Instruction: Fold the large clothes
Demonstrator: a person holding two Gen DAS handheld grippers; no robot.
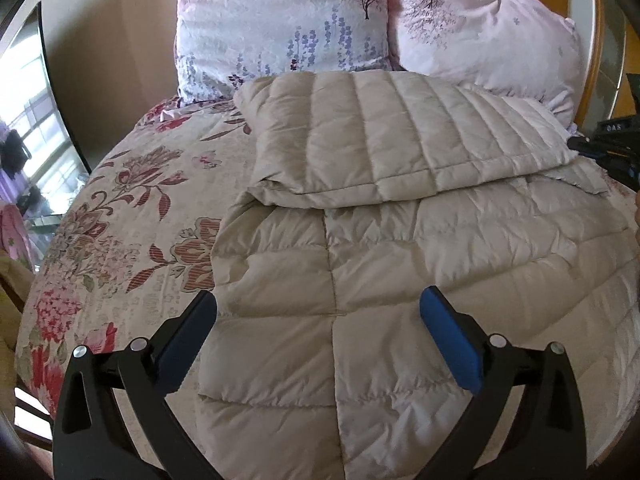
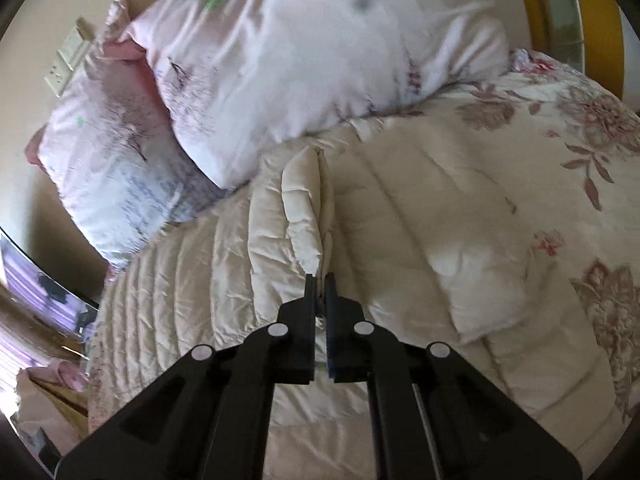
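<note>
A beige quilted down jacket (image 1: pixel 400 240) lies on the bed, its far part folded over onto the near part (image 1: pixel 400 136). My left gripper (image 1: pixel 320 316) is open and empty, its blue pads just above the jacket's near half. My right gripper (image 2: pixel 319 280) is shut on a pinched edge of the jacket (image 2: pixel 304 208), at the right end of the folded part. The right gripper also shows at the right edge of the left wrist view (image 1: pixel 600 148). The jacket fills the middle of the right wrist view (image 2: pixel 400 220).
The bed has a floral quilt (image 1: pixel 120 220). Two pink floral pillows (image 1: pixel 280 24) lean at the headboard right behind the jacket. A wooden bed frame (image 2: pixel 600 20) is at the far right. A window (image 1: pixel 28 120) is at the left.
</note>
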